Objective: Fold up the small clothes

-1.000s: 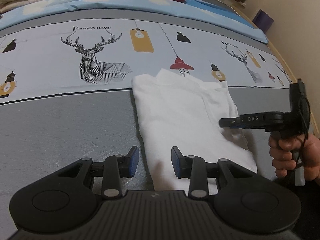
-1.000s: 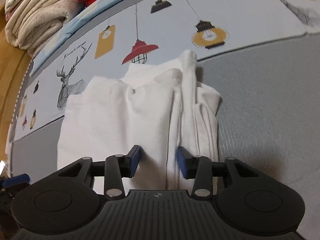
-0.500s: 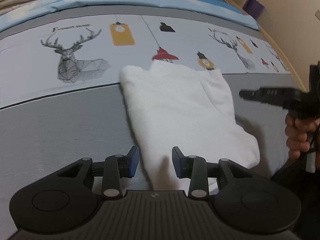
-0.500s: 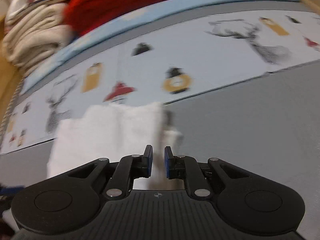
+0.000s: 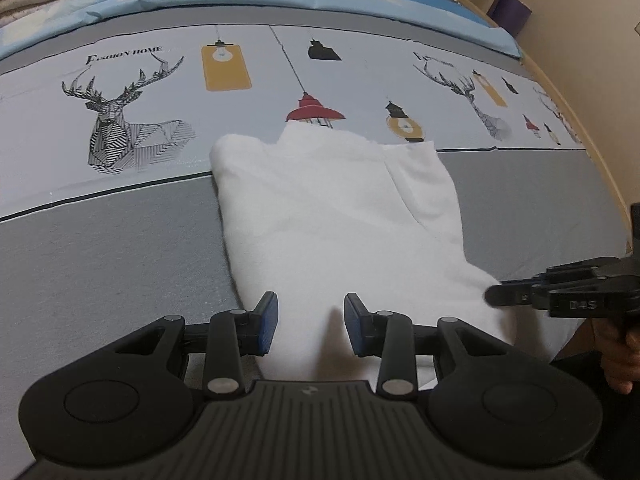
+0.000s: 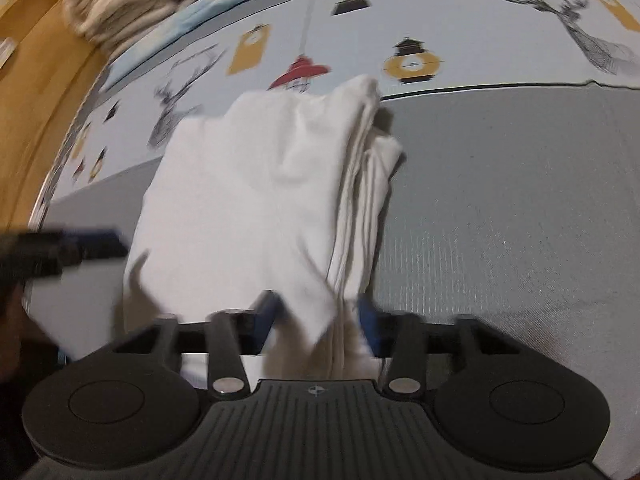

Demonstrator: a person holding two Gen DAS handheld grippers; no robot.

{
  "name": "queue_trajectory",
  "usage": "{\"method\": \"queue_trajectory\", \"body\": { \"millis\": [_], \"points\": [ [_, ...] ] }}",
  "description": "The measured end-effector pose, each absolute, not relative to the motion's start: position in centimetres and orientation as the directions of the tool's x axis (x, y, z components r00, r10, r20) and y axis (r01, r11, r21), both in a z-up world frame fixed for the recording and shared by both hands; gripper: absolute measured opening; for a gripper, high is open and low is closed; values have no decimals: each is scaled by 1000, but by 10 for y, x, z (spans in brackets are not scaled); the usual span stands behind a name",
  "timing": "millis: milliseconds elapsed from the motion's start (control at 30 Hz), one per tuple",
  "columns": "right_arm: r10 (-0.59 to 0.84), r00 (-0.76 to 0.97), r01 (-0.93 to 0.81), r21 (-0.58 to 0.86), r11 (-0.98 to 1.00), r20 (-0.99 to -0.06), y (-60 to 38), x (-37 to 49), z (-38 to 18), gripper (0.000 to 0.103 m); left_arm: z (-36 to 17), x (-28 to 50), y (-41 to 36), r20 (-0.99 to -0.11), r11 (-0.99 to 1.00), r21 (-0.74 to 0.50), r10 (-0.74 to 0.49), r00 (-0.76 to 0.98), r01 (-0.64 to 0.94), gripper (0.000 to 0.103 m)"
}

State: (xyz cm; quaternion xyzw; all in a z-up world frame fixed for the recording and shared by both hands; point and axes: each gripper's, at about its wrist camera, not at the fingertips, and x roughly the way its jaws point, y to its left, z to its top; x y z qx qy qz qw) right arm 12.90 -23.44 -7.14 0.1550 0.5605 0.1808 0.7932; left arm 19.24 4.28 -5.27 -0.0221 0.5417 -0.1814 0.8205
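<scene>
A white garment [image 5: 336, 220] lies folded lengthwise on the bed, its far end at the printed band and its near end under both grippers. My left gripper [image 5: 312, 322] hovers open over the garment's near left part, and the cloth shows between its blue pads without touching them. In the right wrist view the garment [image 6: 248, 184] has stacked folds along its right side. My right gripper [image 6: 318, 320] is blurred and its jaws are opening, with a corner of the near hem between them. It also shows at the cloth's right corner as the right gripper [image 5: 500, 300], held by a hand [image 5: 620, 356].
The bedsheet [image 5: 100, 272] is grey near me, with a pale band of deer and lantern prints beyond. Folded cream blankets [image 6: 132, 8] and a red one are stacked at the far edge. A wooden bed frame [image 6: 36, 80] runs along the left side.
The right gripper closed almost fully half a second ago and now stands wider at the garment's near hem. Both grippers have shifted along the cloth; the left jaws kept their width.
</scene>
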Motion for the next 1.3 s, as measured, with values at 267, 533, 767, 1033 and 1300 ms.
{"method": "queue_trajectory", "body": {
  "millis": [267,533,767,1033,1300],
  "points": [
    [526,369,-112,525,844,-766,-273,114,-59,7,-68,193,30,-903,926,-214,-309,298,312,40],
    [371,277,-151,341,928,-886,-241,121,-76,15,-97,183,18,-941,906,-92,-215,261,414,45],
    [395,529,6,469,883,-751,-259,149,-51,40,-98,184,36,-919,919,-163,-273,283,358,45],
    [311,567,69,421,905,-762,-231,185,-63,34,-102,183,35,-921,900,-171,-290,260,401,50],
    [140,645,231,366,901,-751,-257,190,-64,0,-103,190,38,-922,894,-195,-308,236,404,54]
  ]
}}
